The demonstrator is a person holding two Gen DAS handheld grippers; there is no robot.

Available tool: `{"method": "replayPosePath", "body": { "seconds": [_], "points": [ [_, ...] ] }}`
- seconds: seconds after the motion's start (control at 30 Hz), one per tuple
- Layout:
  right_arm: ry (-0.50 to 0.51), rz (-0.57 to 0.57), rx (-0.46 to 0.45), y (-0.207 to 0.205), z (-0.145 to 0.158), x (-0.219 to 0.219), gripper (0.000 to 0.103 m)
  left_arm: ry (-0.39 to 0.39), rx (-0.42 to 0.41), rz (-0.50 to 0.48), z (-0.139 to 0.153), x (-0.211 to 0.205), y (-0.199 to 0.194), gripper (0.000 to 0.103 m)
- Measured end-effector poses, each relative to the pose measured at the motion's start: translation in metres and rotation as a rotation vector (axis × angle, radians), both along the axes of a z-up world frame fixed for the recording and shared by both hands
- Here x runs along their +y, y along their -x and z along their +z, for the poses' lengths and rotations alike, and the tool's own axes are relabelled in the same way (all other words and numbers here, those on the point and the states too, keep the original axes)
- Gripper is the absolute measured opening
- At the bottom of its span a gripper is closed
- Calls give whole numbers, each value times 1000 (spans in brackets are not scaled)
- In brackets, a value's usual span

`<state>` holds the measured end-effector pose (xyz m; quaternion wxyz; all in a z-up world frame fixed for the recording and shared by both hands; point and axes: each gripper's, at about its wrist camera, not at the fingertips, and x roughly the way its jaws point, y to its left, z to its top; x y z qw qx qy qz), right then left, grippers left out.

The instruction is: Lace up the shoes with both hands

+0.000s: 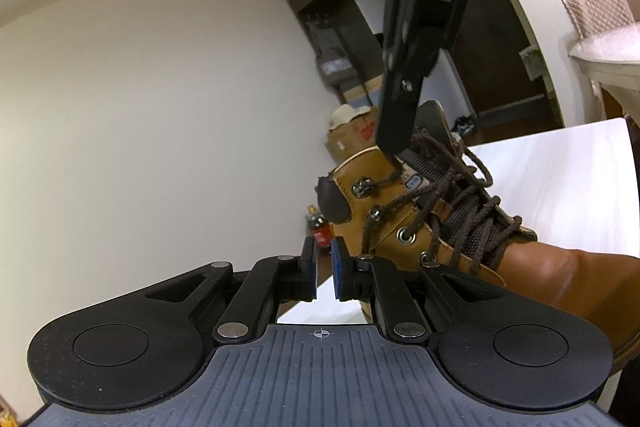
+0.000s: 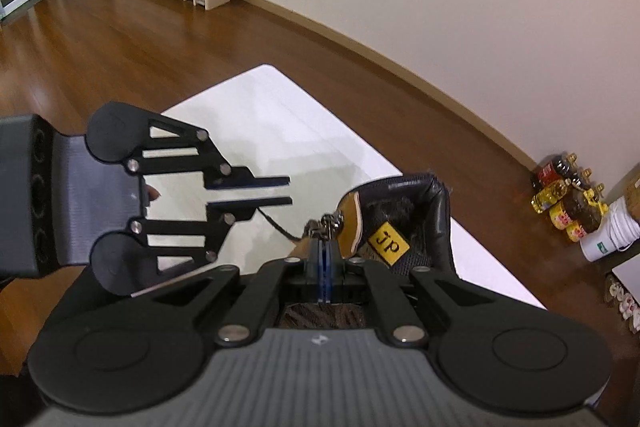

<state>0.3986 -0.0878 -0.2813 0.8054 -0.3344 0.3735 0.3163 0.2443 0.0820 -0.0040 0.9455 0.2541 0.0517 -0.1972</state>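
On the white counter (image 2: 280,115) stands the boot (image 1: 400,211). Right gripper (image 2: 325,255), jaws clamped on the lace (image 2: 280,227) at a top hook; left gripper (image 1: 323,267), jaws apart and empty, sits just beside the boot's collar.

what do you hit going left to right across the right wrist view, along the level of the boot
left tongs → lace → metal eyelet hook → yellow tag → bottles → white bucket

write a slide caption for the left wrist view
Open left gripper beside a tan boot as the right gripper pulls its lace.
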Motion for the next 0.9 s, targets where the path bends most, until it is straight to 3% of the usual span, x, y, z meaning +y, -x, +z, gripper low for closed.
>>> {"method": "replayPosePath", "body": {
  "seconds": [0.37,0.6,0.77,0.9],
  "points": [
    [-83,20,-31,4,10,1,2,-9,-8,-19,-1,-1,0,10],
    [-51,-6,-13,-3,-1,2,2,-8,-9,-68,3,-3,-3,11],
    [-64,-12,-19,-10,-5,3,2,-53,-20,-98,6,-6,-7,12],
    [-58,-8,-13,-14,-10,6,2,-134,-29,-144,6,-9,-11,12]
  ]
}}
